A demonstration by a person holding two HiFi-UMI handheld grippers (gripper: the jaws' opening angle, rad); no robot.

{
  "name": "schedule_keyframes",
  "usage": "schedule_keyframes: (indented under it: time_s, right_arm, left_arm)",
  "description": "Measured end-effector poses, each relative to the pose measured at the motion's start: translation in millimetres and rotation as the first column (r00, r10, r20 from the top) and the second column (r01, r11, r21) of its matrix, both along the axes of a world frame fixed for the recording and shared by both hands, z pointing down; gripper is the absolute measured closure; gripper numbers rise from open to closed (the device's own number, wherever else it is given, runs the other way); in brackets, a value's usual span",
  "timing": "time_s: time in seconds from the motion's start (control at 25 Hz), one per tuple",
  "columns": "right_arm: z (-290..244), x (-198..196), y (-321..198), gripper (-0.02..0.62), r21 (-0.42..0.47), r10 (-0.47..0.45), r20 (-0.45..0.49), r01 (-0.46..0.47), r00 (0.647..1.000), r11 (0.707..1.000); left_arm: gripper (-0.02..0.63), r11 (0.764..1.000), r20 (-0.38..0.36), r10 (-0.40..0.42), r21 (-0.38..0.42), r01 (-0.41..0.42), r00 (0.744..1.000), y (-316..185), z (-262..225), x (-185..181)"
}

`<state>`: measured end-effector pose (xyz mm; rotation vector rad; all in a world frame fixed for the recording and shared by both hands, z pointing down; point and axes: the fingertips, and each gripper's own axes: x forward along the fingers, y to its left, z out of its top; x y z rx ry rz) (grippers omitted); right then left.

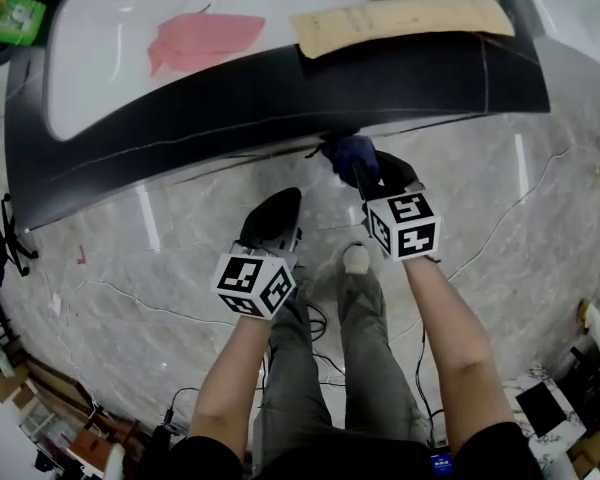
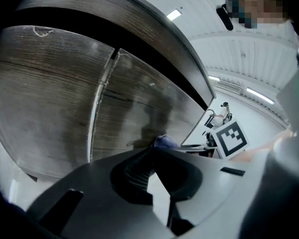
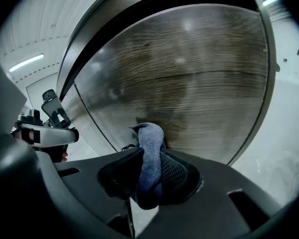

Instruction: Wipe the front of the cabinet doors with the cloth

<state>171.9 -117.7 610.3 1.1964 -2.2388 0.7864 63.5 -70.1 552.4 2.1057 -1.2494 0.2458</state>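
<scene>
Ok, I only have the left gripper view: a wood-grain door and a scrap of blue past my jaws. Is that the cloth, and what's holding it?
Observer: Yes, it's the blue cloth. The right gripper is shut on it, with the folded end poking out toward the cabinet door.
Operator: Anything lying up on the cabinet?
Observer: In the head view, a pink folded piece and a tan paper lie apart on the cabinet top.
Operator: Where's my left gripper relative to the right?
Observer: The left gripper hangs farther back from the door than the right one.
</scene>
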Motion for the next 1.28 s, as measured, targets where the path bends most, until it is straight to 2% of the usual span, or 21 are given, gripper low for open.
schedule_keyframes:
  time_s: [0.48,0.68,0.96,1.28]
  right_arm:
    - [6.6,98.7,-18.2,0.505,0.006,0.111,-0.019,-0.111,0.994,0.994]
    - [13.4,133.2,-22.3,0.505,-0.007,0.161,-0.045,-0.161,0.986,0.987]
    - [4.6,154.7,-18.0,0.505,0.009,0.232,-0.045,-0.232,0.972,0.973]
    - [-20.9,137.1,3.7,0.505,0.029,0.262,0.018,-0.262,0.965,0.965]
  left_arm:
    - [0.598,0.995,-0.02,0.098,-0.007,-0.098,0.995,-19.0,8.3,87.3]
    - [0.598,0.992,-0.03,0.124,-0.008,-0.124,0.992,-21.8,8.7,111.9]
    - [0.598,0.995,-0.03,0.101,0.002,-0.101,0.994,-27.9,4.5,112.0]
    - [0.598,0.998,-0.036,0.064,0.001,-0.064,0.997,-23.4,2.6,93.5]
